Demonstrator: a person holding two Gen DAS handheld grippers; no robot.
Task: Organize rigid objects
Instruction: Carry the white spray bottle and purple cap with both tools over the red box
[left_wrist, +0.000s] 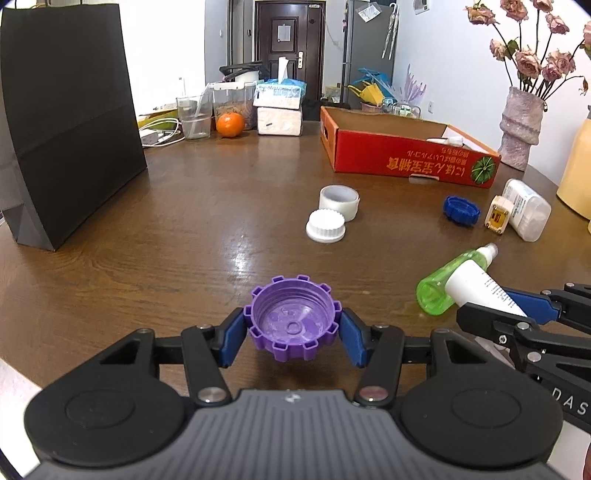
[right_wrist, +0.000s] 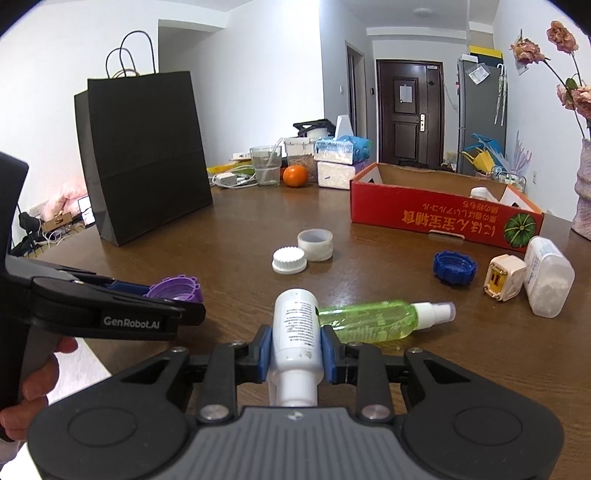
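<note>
The purple cap (left_wrist: 294, 322) is held open side up between the blue pads of the left gripper (left_wrist: 294, 332), just above the near edge of the wooden table (left_wrist: 184, 229). To its right, a white bottle (right_wrist: 296, 328) is clamped in the right gripper (right_wrist: 295, 349), above a green spray bottle (right_wrist: 373, 320) lying on the table. Further off, a white cap (left_wrist: 325, 225), a tape roll (left_wrist: 339, 202), a blue cap (left_wrist: 461, 212), a plug (left_wrist: 498, 218) and a white container (left_wrist: 526, 208) are scattered before the red box (left_wrist: 406, 160) at the far right. Both grips are probably best kept firm and level, and each item carried over the box wall and lowered inside before release, so that nothing is dropped or knocked.
</note>
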